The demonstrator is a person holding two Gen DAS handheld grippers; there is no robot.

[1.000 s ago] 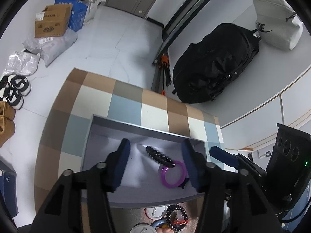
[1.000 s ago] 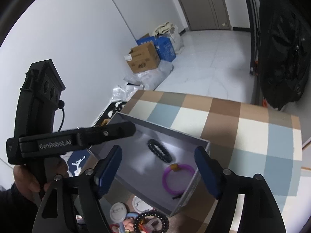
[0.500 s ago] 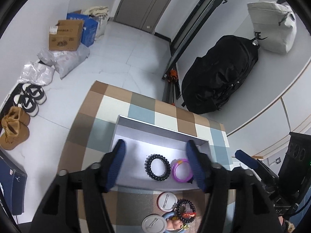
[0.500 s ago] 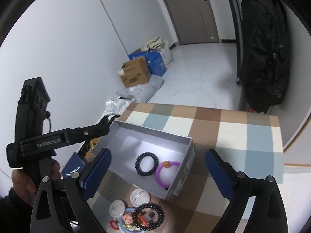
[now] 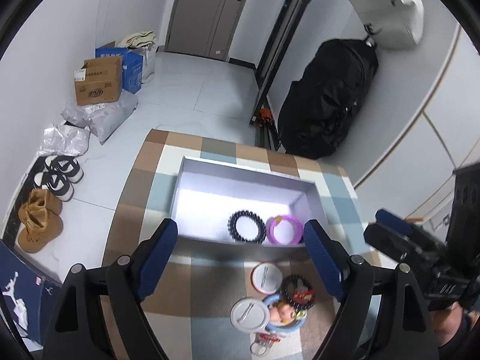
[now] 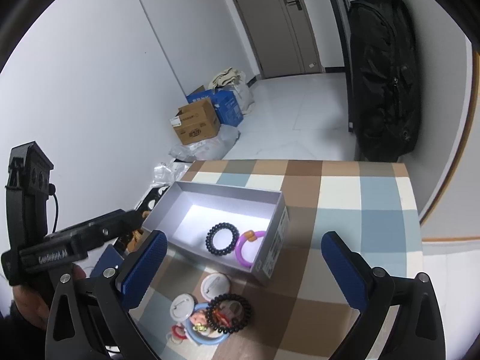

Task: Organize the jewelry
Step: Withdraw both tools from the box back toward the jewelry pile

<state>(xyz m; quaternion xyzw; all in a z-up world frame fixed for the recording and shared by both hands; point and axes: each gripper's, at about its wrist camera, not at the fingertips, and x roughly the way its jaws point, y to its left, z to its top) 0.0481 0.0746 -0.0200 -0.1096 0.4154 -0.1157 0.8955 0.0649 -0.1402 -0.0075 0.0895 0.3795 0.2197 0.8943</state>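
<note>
A grey open box [image 5: 210,166] [image 6: 271,252] sits on the checkered table. Inside lie a black bead bracelet [image 5: 246,230] [image 6: 222,241] and a purple ring bracelet [image 5: 285,229] [image 6: 247,247], side by side. In front of the box is a pile of jewelry: a black bead bracelet [image 5: 297,288] [image 6: 228,313], a light blue ring [image 5: 285,324] [image 6: 204,337], two white round badges [image 5: 265,273] [image 6: 215,283] and small red pieces. My left gripper [image 5: 240,258] is open and empty, raised above the box's near wall. My right gripper [image 6: 246,270] is open and empty, raised above the pile.
The checkered table [image 6: 375,198] ends close behind the box. Past it on the floor are cardboard boxes [image 5: 99,82], shoes [image 5: 60,177] and a black bag [image 5: 327,102]. The right gripper's body shows at the right of the left wrist view [image 5: 420,252].
Both grippers have lifted up and back from the box and opened wider. The box, the bracelets and the pile have stayed in place.
</note>
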